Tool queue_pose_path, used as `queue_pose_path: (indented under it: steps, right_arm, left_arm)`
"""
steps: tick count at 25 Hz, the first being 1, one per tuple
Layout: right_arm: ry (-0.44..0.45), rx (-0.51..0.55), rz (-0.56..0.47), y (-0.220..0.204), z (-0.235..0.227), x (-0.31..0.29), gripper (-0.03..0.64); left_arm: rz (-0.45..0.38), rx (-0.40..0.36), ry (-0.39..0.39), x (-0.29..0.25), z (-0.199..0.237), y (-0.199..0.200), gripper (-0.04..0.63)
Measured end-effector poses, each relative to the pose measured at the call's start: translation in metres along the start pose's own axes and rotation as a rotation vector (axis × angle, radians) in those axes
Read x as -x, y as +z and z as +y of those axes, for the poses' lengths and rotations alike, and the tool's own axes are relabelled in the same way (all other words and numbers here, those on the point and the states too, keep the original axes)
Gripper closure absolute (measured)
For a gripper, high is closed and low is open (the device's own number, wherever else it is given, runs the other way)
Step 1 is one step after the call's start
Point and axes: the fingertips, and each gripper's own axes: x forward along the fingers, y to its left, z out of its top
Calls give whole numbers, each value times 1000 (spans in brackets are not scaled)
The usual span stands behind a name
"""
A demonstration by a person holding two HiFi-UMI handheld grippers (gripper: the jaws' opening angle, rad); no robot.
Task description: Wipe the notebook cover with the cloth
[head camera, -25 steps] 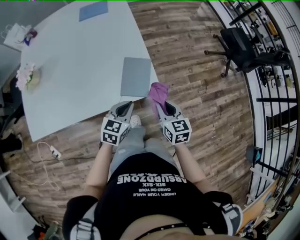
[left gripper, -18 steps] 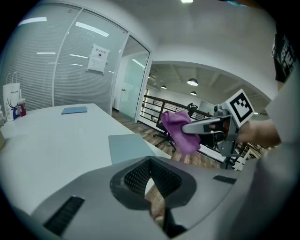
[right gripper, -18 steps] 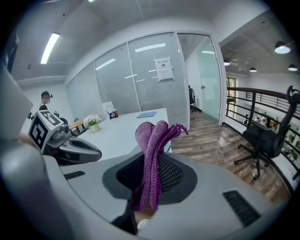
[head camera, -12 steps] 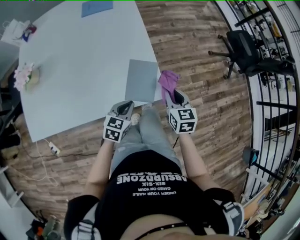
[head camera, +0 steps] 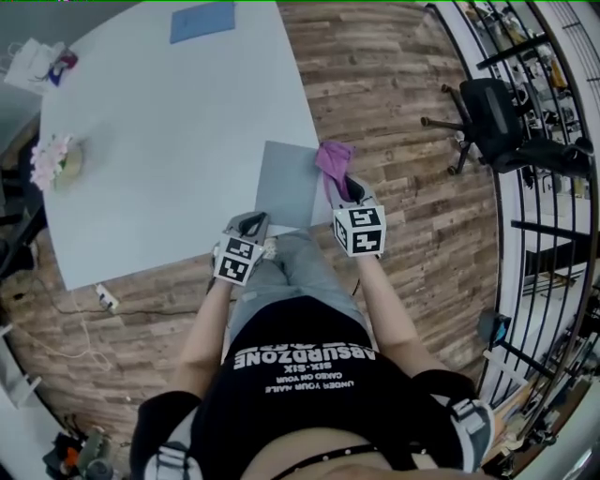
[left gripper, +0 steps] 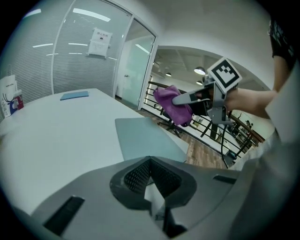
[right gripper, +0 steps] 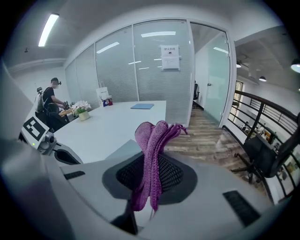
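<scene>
A grey notebook (head camera: 287, 183) lies flat at the near right corner of the white table (head camera: 159, 131); it also shows in the left gripper view (left gripper: 143, 137). My right gripper (head camera: 344, 190) is shut on a purple cloth (head camera: 333, 161), held just off the notebook's right edge, above the floor. In the right gripper view the cloth (right gripper: 153, 154) sticks up folded between the jaws. My left gripper (head camera: 252, 223) is shut on nothing and sits just short of the table's near edge, below the notebook.
A blue folder (head camera: 202, 21) lies at the table's far end. A flower pot (head camera: 53, 161) stands at the left edge. A black office chair (head camera: 497, 108) is on the wooden floor to the right, by a railing (head camera: 553, 216).
Both grippers have moved forward toward the table. The right gripper with the cloth has come up beside the notebook's right edge. The left gripper has neared the table's edge.
</scene>
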Motion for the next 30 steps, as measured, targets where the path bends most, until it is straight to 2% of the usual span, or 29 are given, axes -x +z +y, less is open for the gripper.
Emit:
queue_pose_path:
  steps: [5, 9, 21, 26, 30]
  right_arm:
    - [-8, 20, 44, 3, -7, -28, 537]
    - [-11, 30, 79, 1, -12, -46, 537]
    - [-16, 75, 176, -11, -19, -83, 537]
    - [-56, 87, 220, -13, -25, -92, 537]
    - [-28, 78, 251, -16, -17, -98, 537]
  left_arm:
    - [74, -7, 6, -15, 12, -17, 580]
    - [118, -69, 7, -22, 13, -28, 580]
    - [168, 17, -26, -24, 16, -25, 580]
    - [165, 21, -6, -24, 17, -23, 580]
    - [157, 36, 4, -23, 16, -23, 580]
